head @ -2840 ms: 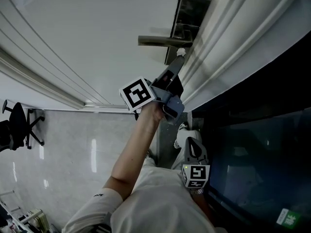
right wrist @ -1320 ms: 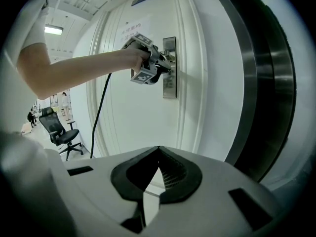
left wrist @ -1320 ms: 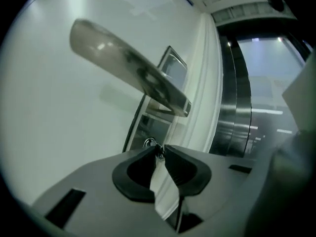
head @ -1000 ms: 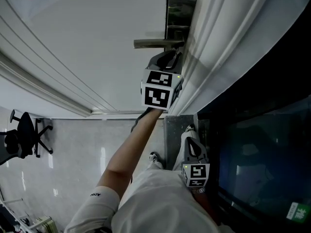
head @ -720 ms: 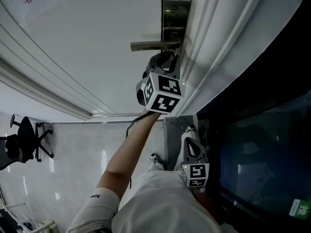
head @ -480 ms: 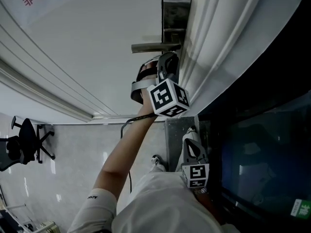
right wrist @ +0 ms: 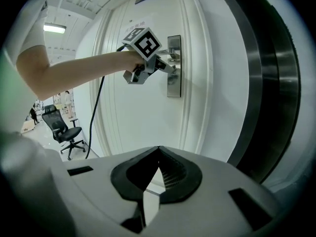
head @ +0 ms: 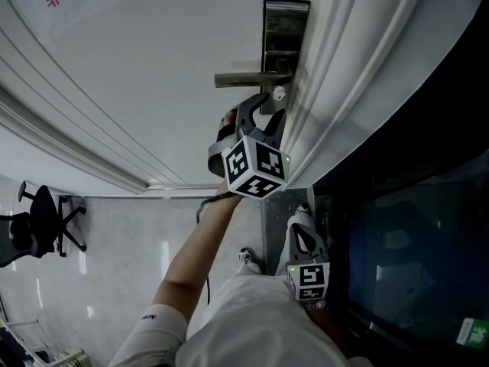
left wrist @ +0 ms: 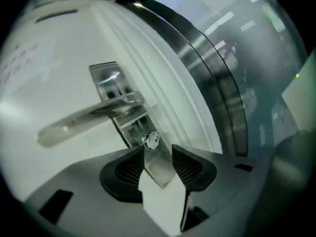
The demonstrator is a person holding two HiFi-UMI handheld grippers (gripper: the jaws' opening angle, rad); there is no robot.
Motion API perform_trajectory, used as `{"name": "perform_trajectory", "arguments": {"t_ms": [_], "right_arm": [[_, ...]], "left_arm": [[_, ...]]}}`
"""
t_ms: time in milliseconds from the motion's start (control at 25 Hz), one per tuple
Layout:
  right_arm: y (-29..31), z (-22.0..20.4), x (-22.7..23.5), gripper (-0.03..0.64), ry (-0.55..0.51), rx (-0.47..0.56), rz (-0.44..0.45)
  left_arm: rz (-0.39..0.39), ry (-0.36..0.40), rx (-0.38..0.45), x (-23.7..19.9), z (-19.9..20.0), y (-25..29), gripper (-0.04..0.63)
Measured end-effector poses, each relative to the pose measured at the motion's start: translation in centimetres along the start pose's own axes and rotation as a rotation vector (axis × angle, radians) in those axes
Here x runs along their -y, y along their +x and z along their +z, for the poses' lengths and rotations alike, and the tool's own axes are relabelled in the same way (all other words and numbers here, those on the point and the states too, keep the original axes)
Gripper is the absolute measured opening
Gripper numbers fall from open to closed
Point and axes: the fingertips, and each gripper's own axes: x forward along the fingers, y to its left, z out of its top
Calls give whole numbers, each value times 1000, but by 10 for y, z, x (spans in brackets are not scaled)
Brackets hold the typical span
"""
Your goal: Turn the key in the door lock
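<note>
Left gripper (left wrist: 158,149) jaws have just been opening and now stand wide. The key (left wrist: 149,140) sits right at their tips, just ahead of the gap, and neither pad presses on it. Right gripper (right wrist: 158,149) hangs low and well apart from the door (head: 153,67), its jaws together on nothing.

The key is in the plate (left wrist: 106,80), just under the handle (left wrist: 84,120). I read it as small, stiff, light metal. Its bright head is probably slick, and the lock will likely resist the turn. The flat faces of the head are the only place to take hold, one pad on each, as deep as the tips allow.

The key's long axis runs straight into the door, with the head poking out at my jaws. Any turn goes about that line, so I'd want the gripper square on it.
</note>
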Motion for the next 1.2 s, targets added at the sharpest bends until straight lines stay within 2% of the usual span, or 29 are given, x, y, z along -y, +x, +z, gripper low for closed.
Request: {"name": "perform_trajectory", "arguments": {"t_ms": [160,240,320,440,560,600,680,800,880,960,1040,1200], "right_arm": [[0,-1,-1,3,-2,-4,2],[0,-1,-2,3,-7,-5,4],[1,0,-3,3,-9,-5,3],[2,0,-1,3,-7,-5,-4],[2,-2,0,3,-8,-11,-7],[3,-2,0,3,-7,-11,-8],[4,-1,-1,3,-7,-12,-8],[4,-1,0,3,-1,-14,-16],[3,-2,4,3,6,-15,-26],[3,-3,7,3,13,-17,-34],[4,-3,8,3,15,-17,-35],[5,-3,4,3,17,-13,-25]], "left_arm": [[-200,-735,273,-9,12,-18,176],[-282,-1047,394,-19,16,-23,176],[-328,-1272,453,-25,13,-22,176],[-364,-1510,491,-26,7,-17,176],[-454,-1739,557,-24,11,-11,176],[-471,-1781,565,-23,12,-9,176],[-452,-1806,553,-23,10,-2,176],[-382,-1792,532,-28,5,3,173],[-348,-1774,518,-30,1,4,92],[-345,-1740,508,-31,1,6,77],[-346,-1665,493,-31,3,5,55],[-266,-1373,396,-29,8,5,43]]}}
